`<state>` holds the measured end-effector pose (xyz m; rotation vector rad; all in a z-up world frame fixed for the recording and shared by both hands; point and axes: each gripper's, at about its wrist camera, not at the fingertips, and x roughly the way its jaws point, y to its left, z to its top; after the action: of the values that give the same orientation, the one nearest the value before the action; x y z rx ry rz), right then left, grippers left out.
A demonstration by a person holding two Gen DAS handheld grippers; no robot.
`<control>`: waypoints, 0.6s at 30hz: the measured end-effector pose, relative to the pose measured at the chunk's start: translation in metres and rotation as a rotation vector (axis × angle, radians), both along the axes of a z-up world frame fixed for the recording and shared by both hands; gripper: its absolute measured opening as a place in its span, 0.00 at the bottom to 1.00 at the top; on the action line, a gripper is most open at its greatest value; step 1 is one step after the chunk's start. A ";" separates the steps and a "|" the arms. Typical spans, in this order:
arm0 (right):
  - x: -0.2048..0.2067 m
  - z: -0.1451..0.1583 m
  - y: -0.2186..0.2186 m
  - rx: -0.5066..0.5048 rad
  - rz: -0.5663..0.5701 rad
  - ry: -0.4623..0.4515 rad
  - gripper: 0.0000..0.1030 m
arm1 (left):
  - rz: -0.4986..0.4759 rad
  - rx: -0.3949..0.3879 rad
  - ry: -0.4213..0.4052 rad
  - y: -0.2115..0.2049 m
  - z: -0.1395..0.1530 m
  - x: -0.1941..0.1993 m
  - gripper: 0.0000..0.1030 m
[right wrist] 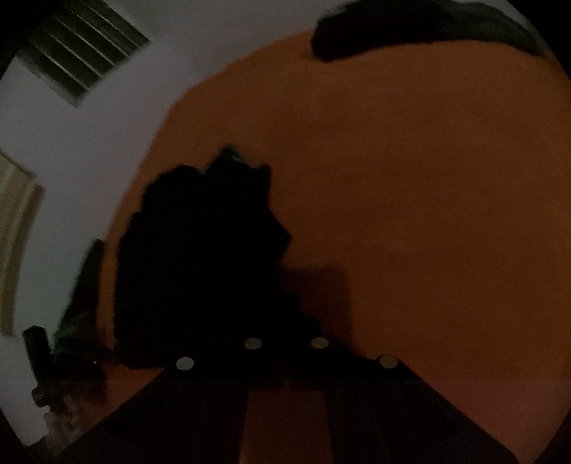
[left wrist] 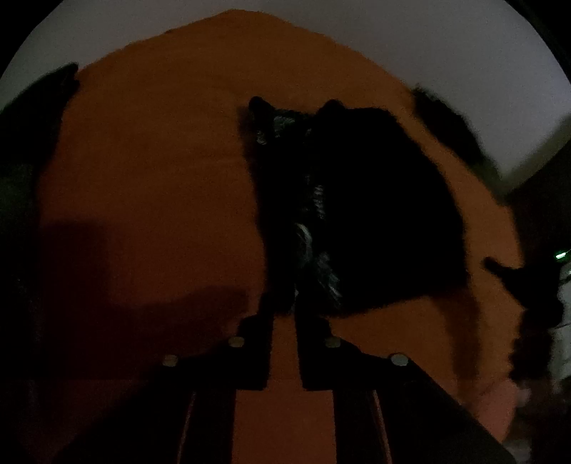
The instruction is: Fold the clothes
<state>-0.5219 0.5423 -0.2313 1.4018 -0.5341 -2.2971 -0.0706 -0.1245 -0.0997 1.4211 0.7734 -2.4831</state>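
Note:
A black garment (left wrist: 374, 214) lies in a roughly folded block on the orange table (left wrist: 160, 178). My left gripper (left wrist: 284, 314) points down at the garment's near edge. A narrow strip of table shows between its fingers (left wrist: 255, 357), and their tips merge with the black cloth, so a grip cannot be made out. In the right wrist view the garment (right wrist: 200, 257) lies to the left of my right gripper (right wrist: 287, 332), whose fingers stand together with nothing seen between them. The right gripper (left wrist: 514, 282) also shows as a dark shape just right of the garment, apart from it.
Both views are dark and blurred. Another dark cloth (right wrist: 410, 32) lies at the table's far edge. The pale floor (left wrist: 446, 53) lies beyond the table, and a slatted vent (right wrist: 85, 53) is at the upper left. Bare orange table (right wrist: 428, 214) spreads to the right.

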 end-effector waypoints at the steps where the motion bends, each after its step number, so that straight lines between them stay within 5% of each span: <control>1: 0.007 0.004 0.003 -0.011 0.020 0.008 0.01 | -0.022 0.007 0.016 0.002 0.002 0.008 0.27; 4: 0.026 0.001 0.001 -0.044 0.073 -0.008 0.01 | -0.082 0.018 0.037 0.010 -0.004 0.021 0.36; 18: 0.045 -0.015 -0.019 -0.007 0.126 -0.032 0.01 | -0.125 -0.143 0.055 0.029 -0.019 -0.021 0.36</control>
<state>-0.4770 0.5237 -0.2465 1.4288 -0.4496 -2.1752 -0.0918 -0.0957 -0.1190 1.3964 0.5181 -2.6213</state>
